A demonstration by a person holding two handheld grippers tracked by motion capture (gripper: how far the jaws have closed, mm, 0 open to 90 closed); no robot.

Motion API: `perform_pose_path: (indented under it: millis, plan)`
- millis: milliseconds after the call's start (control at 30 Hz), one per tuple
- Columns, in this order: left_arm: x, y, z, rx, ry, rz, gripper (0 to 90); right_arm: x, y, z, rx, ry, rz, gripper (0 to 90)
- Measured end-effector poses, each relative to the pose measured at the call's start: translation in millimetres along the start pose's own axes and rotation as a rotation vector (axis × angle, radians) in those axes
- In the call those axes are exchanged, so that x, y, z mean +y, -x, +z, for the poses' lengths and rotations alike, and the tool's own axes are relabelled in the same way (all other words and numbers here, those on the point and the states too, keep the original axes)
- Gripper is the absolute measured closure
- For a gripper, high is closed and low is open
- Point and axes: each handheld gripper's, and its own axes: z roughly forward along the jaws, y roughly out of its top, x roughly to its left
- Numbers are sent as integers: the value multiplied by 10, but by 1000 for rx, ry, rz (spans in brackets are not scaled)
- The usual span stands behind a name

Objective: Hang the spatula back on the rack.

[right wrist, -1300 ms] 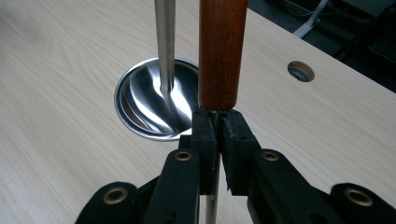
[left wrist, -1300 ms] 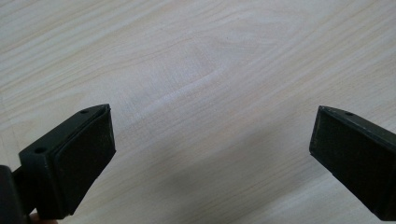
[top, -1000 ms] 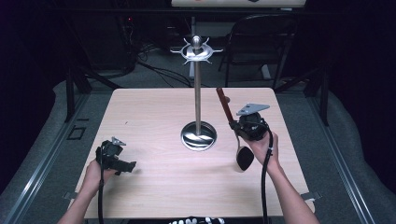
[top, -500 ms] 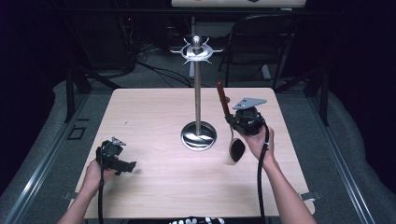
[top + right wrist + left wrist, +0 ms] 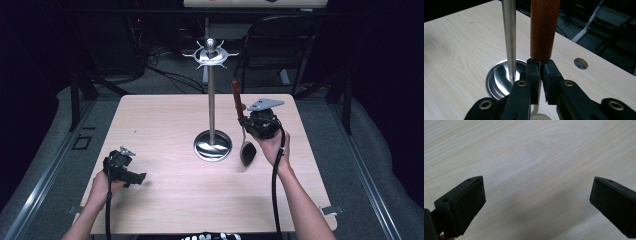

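High view sets out the whole table [image 5: 165,200], a pale wooden top with a metal stand [image 5: 212,100] at its centre: a round shiny base, a thin upright pole and a crown of hooks at the top. Just right of the pole the right gripper [image 5: 245,122] holds a spoon [image 5: 242,127] upright, its brown wooden handle pointing up and its dark bowl hanging low, close above the wood beside the stand's base. At the lower left of the frame the left gripper [image 5: 137,177] sits low over bare tabletop, well apart from the stand.

Right gripper view brings close what the overhead frame leaves small: the jaws are pinched narrow on the spoon's thin metal neck [image 5: 539,82], right where it enters the rounded end of the reddish wooden handle [image 5: 544,30], which rises out of the top of the frame. The pole [image 5: 509,37] stands just left of the handle, and its mirrored base [image 5: 499,80] lies at lower left. A round hole [image 5: 580,63] in the tabletop shows at right.

Left gripper view shows its jaws spread wide, one at each lower corner, with plain wood grain [image 5: 536,170] between them.
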Motion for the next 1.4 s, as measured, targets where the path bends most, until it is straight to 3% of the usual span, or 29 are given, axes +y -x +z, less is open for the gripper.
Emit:
perform_pose_path:
  millis: [433, 900, 1167, 1400]
  plan:
    - [27, 16, 29, -7, 0, 9, 0, 123, 29, -22, 4, 40, 21, 850]
    - [10, 0, -1, 1, 4, 0, 0, 319, 4, -193, -3, 102, 39, 849]
    - [9, -8, 5, 0, 4, 2, 0, 359, 3, -164, 5, 93, 29, 849]
    - [4, -9, 5, -3, 4, 2, 0, 449, -28, -201, 18, 135, 21, 849]
